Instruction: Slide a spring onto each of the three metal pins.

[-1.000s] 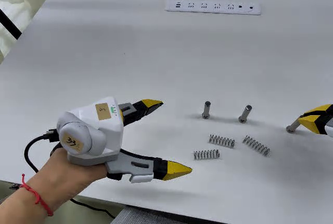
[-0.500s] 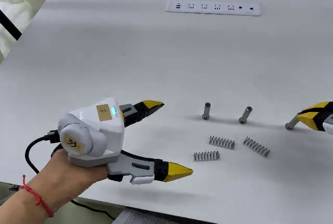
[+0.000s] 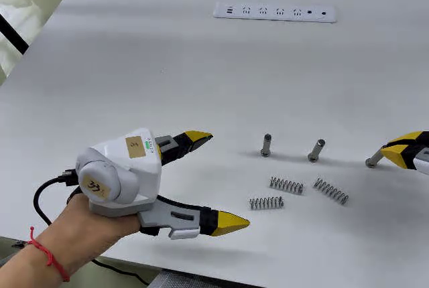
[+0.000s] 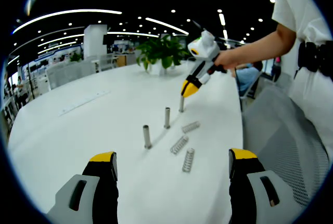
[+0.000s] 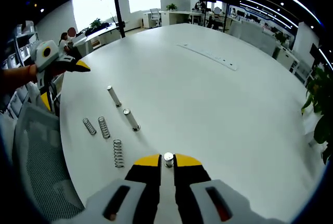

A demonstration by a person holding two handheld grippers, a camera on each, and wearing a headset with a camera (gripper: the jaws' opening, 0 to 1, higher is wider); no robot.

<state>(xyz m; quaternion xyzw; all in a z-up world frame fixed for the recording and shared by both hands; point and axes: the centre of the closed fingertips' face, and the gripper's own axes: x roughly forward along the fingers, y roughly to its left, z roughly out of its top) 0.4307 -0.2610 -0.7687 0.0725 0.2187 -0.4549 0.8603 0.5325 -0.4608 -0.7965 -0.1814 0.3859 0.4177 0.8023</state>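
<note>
Springs (image 3: 286,184) lie loose on the table (image 3: 167,67); right gripper (image 3: 397,152) clamps a pin (image 3: 373,161), left gripper (image 3: 221,179) gapes wide.

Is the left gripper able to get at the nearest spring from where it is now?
Probably yes. The left gripper is open, and just bare table lies between it and the nearest spring; the right gripper, shut on a pin, is well aside.

On my surface (image 3: 167,87), three springs (image 3: 286,184) lie before two standing pins (image 3: 266,145). A third pin (image 3: 373,161) sits rightward in my right claw (image 3: 389,151), and the power strip (image 3: 274,10) lies far behind.
</note>
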